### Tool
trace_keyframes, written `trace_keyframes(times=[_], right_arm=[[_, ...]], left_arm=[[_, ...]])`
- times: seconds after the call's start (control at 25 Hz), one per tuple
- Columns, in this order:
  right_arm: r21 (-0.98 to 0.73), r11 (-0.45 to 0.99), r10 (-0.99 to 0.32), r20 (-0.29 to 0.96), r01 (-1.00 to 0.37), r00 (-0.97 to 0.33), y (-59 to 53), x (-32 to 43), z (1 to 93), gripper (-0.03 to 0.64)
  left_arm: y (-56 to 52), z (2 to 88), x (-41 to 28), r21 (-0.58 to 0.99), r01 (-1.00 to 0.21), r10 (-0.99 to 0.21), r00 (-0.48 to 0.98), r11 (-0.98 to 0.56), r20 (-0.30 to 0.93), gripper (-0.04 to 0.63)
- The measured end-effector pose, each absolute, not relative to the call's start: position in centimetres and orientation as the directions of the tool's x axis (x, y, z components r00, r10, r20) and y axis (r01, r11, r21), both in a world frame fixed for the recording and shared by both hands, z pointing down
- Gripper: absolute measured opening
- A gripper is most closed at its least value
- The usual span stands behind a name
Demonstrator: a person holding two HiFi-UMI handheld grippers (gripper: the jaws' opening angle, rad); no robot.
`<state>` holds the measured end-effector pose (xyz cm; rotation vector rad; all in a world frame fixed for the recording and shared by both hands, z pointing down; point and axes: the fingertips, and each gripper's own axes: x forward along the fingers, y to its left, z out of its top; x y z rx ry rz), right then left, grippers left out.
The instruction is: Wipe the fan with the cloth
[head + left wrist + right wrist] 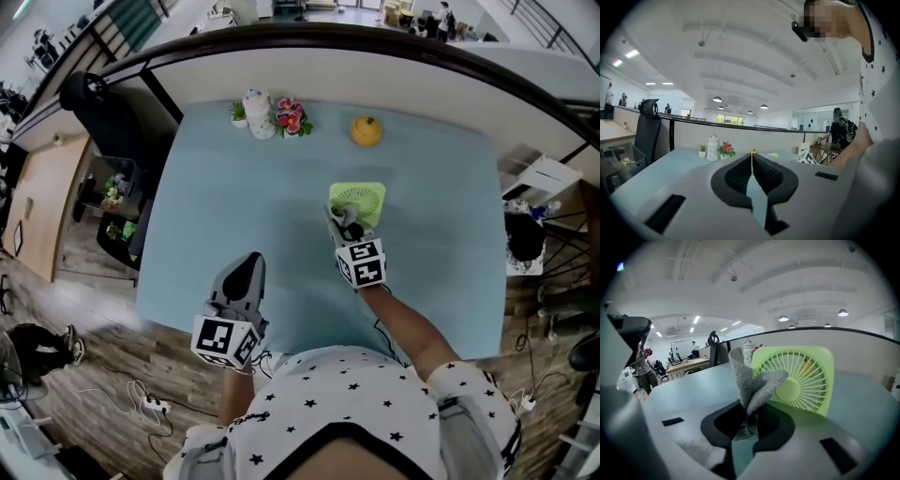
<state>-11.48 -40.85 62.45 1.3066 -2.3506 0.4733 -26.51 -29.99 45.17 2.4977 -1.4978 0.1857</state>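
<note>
Room: open office, ceiling lamps (717, 99)
Table (234, 206): pale blue
Fan (357, 201): green, upright, mid-table
Right gripper (749, 420): clamped on grey cloth (750, 383), just before fan
Left gripper (751, 157): jaws together, empty

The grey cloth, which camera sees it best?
The right gripper view: the cloth is close up, pinched in the right gripper before the green fan. The head view shows it too small; the left gripper view misses it.

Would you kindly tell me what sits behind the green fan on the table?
A small orange ornament sits behind the fan; in the right gripper view only bits of it show through the fan.
</note>
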Motion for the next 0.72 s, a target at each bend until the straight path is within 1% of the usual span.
trace_keyframes(times=[0.4,0.72], right_arm=[[-0.106,0.459,-0.733,0.516,-0.882,-0.444,-40.8,-9.0,62.8,0.044],[-0.088,0.392,-0.766,0.520,-0.916,-0.378,-41.1,-5.2,62.7,0.044]], left_arm=[[-30.3,45.2,-24.9,0.124,-0.863,-0.833,0.505,-0.490,0.225,0.032],[-30.4,45.1,-23.8,0.119,-0.845,-0.815,0.534,-0.521,0.224,0.032]])
